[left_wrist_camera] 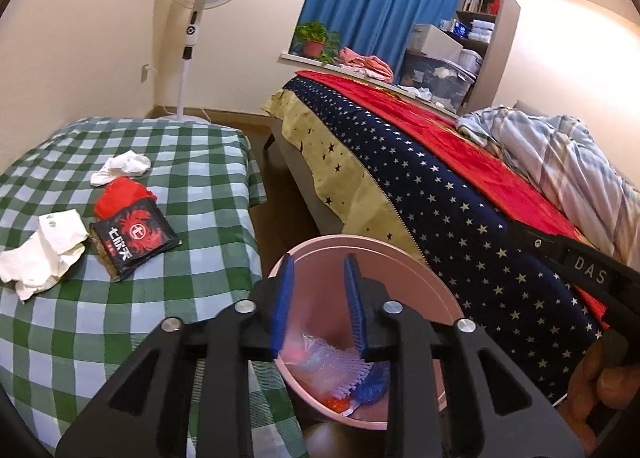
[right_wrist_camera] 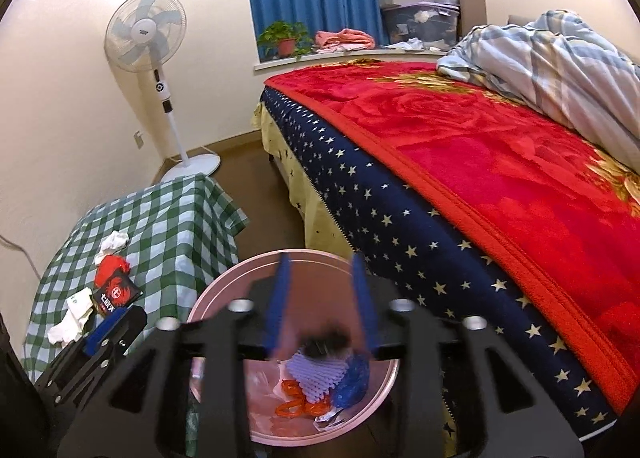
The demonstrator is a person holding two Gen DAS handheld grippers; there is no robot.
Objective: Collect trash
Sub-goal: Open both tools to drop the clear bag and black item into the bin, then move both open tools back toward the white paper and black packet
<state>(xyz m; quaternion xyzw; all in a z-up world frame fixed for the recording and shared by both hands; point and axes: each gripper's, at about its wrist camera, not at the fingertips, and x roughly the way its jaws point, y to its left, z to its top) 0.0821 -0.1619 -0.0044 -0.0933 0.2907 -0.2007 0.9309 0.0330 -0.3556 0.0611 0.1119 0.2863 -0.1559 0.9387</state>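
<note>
Both the left gripper [left_wrist_camera: 318, 278] and right gripper [right_wrist_camera: 322, 278] are hovering over the pink bin [left_wrist_camera: 420, 278], jaws apart and empty. Crumpled tissue [left_wrist_camera: 44, 254] and a black wrapper [left_wrist_camera: 134, 238] are lying on the checked surface [left_wrist_camera: 192, 185] to the left; both probably light and soft, best pinched at a raised fold.

Smooth pink plastic bin [left_wrist_camera: 420, 278], crumpled white paper [left_wrist_camera: 44, 258] on a woven green-check cotton tablecloth [left_wrist_camera: 200, 197], glossy black foil packet [left_wrist_camera: 134, 240], plush red fleece blanket [right_wrist_camera: 500, 161], matt black plastic gripper [left_wrist_camera: 318, 298] with ribbed blue rubbery pads [left_wrist_camera: 282, 302], shiny metal bolts [left_wrist_camera: 392, 306].
</note>
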